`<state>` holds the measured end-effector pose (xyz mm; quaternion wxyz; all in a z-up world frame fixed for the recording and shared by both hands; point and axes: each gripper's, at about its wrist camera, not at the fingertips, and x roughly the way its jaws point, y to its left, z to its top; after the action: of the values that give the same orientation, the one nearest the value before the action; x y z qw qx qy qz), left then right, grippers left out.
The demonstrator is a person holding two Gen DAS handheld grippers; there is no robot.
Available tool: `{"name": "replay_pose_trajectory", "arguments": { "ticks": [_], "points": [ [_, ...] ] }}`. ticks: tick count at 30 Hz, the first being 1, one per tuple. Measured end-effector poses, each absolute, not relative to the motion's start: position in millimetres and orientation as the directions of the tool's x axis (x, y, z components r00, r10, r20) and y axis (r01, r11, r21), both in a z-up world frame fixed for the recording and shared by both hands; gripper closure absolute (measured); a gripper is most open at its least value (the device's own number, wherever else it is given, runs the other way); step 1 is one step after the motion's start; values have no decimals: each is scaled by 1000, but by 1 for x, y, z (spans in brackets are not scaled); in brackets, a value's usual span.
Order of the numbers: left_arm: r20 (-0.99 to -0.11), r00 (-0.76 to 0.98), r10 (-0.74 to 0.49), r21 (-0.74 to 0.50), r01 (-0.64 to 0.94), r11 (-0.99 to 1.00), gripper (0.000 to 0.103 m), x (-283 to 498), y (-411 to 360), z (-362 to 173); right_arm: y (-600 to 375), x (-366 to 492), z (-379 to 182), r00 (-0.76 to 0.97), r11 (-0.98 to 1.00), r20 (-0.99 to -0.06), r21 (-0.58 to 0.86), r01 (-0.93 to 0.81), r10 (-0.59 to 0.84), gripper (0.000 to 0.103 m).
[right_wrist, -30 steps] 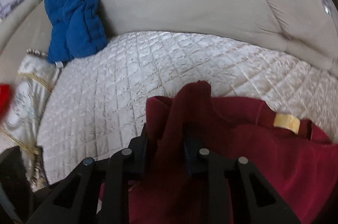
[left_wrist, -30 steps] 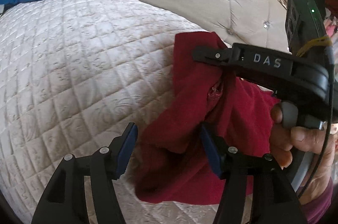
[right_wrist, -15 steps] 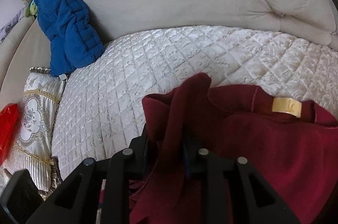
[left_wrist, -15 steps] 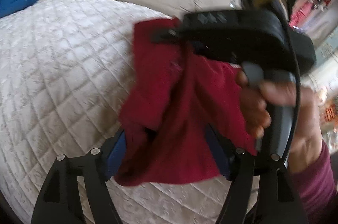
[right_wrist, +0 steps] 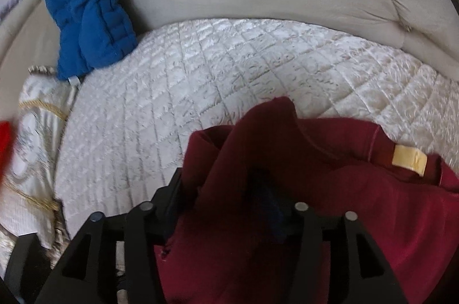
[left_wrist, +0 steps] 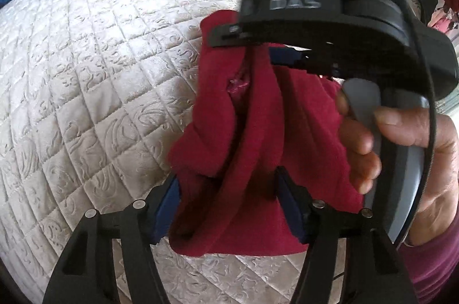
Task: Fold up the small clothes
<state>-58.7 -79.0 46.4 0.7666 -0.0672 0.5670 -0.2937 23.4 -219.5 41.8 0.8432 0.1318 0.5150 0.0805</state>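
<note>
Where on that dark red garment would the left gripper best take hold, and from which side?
Likely the bunched lower edge of the red garment, which hangs between the left gripper and its open jaws, approached head-on. The right gripper already pinches the upper fold, so gripping low would stretch the cloth flat.

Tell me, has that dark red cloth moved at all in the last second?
Yes. In the left wrist view the red cloth now hangs between the left tool's fingers, covering more of the quilted cover; earlier it lay off to the right.

The letters "DAS" stand in pale print on the black upper arm of the right gripper [left_wrist: 252,46]. No other text is legible.
</note>
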Motion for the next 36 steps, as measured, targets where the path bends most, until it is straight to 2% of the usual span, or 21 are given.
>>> {"name": "replay_pose_trajectory", "arguments": {
  "ticks": [3,5,7,9,12,18,21,23,26,32,36],
  "points": [
    [-834,183,-521,-436,361,824,61,-59,-82,43,-214,24,37,461,968,-857,252,-16,230,42],
    [-834,184,-520,-436,358,826,61,-57,-81,41,-218,21,37,476,963,-845,270,-10,242,42],
    [-836,191,-515,-428,362,828,61,-57,-84,41,-222,18,37,485,960,-839,278,-5,246,47],
    [-838,198,-508,-417,369,831,61,-56,-86,41,-225,14,40,496,960,-832,280,-12,249,58],
    [-839,201,-506,-412,374,831,61,-60,-86,43,-227,6,47,518,960,-818,280,-22,250,68],
    [-805,201,-558,-464,373,804,61,-66,-77,56,-238,-11,62,555,957,-792,290,-23,254,77],
    [-793,212,-571,-466,392,793,72,-68,-75,61,-248,-18,68,568,944,-774,328,-19,281,78],
    [-801,217,-558,-443,411,797,88,-71,-79,61,-254,-22,71,572,935,-764,355,-16,299,79],
    [-796,238,-557,-420,447,790,101,-79,-87,71,-260,-30,73,580,931,-757,365,-7,301,81],
    [-750,278,-600,-411,516,751,103,-107,-103,109,-290,-57,94,626,902,-705,431,4,334,82],
    [-716,274,-643,-415,573,706,103,-130,-130,142,-316,-84,119,662,916,-689,402,8,297,82]
  ]
}}
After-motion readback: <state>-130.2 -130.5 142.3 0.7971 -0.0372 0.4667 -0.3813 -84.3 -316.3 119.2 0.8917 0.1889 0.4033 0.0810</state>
